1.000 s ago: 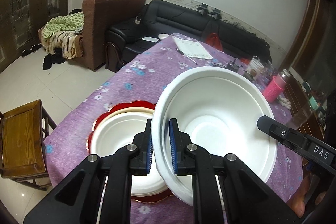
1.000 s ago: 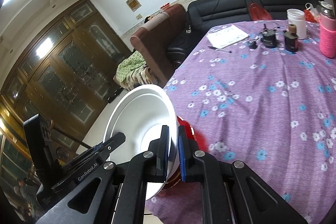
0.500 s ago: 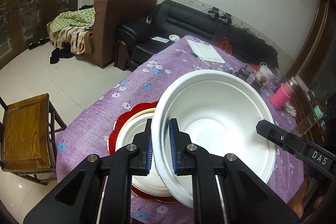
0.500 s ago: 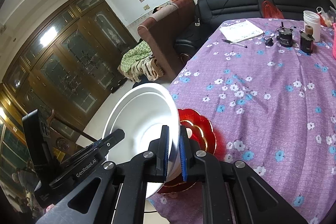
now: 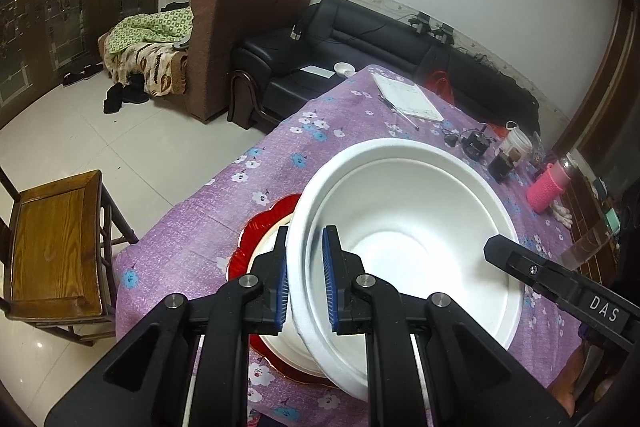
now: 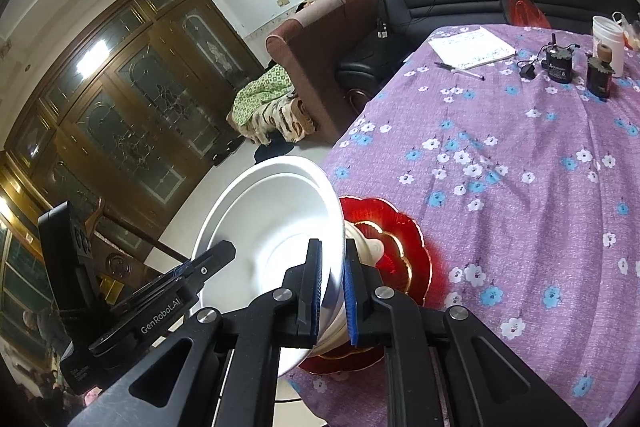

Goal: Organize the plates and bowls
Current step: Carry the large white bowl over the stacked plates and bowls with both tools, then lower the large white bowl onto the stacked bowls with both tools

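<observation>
A large white bowl is held in the air by both grippers. My left gripper is shut on its near rim. My right gripper is shut on the opposite rim of the same bowl. Below it a red scalloped plate lies on the purple flowered tablecloth, with a white plate on it. The red plate shows in the right wrist view too, mostly hidden by the bowl.
A notebook and pen, small dark jars, a white cup and a pink bottle stand at the table's far end. A wooden chair stands left of the table. Sofas lie beyond.
Both grippers have lifted the bowl higher and drawn back from the table; the plates below look smaller and more of the red plate shows.
</observation>
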{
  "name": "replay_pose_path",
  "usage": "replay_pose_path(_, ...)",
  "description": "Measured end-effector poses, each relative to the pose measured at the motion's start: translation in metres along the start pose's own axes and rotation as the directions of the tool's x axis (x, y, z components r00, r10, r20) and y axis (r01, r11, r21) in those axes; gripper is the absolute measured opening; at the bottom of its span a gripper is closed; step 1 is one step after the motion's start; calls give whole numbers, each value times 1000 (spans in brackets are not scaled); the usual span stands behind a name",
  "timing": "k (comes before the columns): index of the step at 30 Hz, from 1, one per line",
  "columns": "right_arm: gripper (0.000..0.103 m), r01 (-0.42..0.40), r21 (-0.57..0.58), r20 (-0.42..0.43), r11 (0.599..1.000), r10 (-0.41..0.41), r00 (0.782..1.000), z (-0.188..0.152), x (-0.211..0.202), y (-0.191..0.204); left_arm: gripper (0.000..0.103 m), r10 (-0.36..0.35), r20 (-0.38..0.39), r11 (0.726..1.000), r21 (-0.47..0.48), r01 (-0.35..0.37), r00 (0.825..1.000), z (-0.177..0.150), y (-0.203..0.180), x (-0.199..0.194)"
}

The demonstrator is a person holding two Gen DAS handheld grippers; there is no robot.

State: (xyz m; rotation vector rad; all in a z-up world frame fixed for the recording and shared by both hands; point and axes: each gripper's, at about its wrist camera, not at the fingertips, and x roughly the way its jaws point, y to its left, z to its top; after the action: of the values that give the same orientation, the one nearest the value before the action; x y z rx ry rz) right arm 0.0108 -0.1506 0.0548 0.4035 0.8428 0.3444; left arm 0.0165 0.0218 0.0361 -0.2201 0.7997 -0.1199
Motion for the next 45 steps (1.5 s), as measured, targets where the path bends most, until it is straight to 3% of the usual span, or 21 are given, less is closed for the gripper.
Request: replay_pose_path(45, 11, 0, 53, -62, 999, 3, 998, -6, 39, -18, 11, 41, -97, 999, 2, -41, 994, -4, 9, 38)
